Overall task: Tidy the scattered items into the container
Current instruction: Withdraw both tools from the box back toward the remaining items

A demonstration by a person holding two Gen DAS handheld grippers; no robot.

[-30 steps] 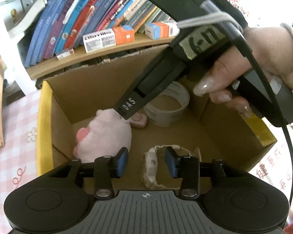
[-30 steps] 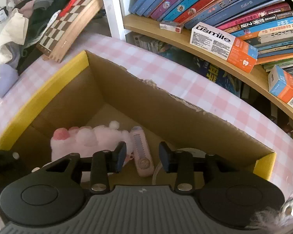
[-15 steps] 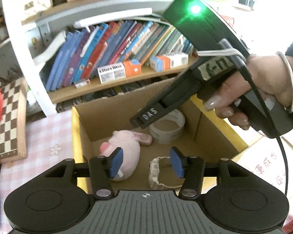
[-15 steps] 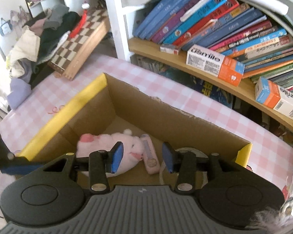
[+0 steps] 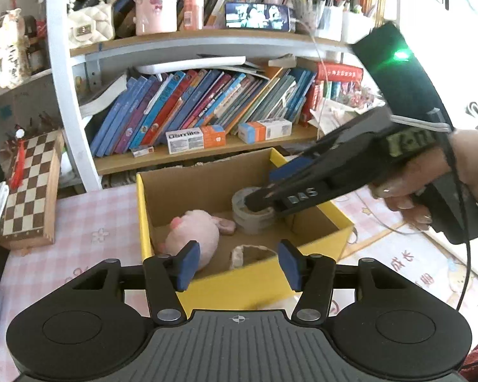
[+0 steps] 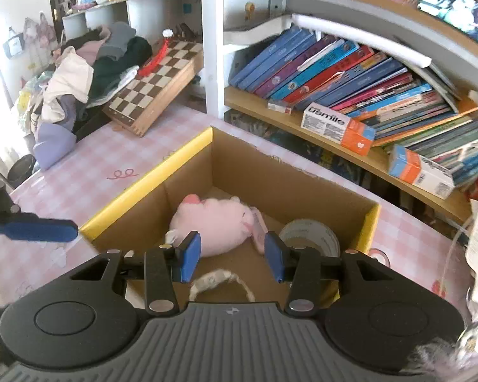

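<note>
A: From the left wrist view, a pink checked tablecloth (image 5: 79,222) is being shown in front of a crowded bookshelf (image 5: 191,117), with a folded chessboard (image 5: 28,197) leaning at the left. A yellow-edged cardboard box (image 5: 239,283) is being used as the container.

B: What is being held?

A: Nothing. The left gripper (image 5: 238,264) is being held spread and empty above the box's near wall. The right gripper (image 5: 264,191) is being held over the box by a hand (image 5: 446,184); whether its fingers are apart cannot be told here. Inside are lying a pink plush toy (image 5: 191,232), a tape roll (image 5: 251,213), a small pink object (image 5: 224,224) and a pale watch (image 5: 242,253).

B: And from the right wrist view?

A: The same tablecloth (image 6: 89,172) and shelves (image 6: 334,73) are being shown. The right gripper (image 6: 232,254) is being kept spread and empty above the box (image 6: 143,184), with the plush (image 6: 216,226), tape (image 6: 312,235) and watch (image 6: 220,280) below.

B: So which step is in hand?

A: Judged from this, placing is finished and nothing loose is being seen on the cloth. A check of the table for leftovers is probably being called for next.
</note>
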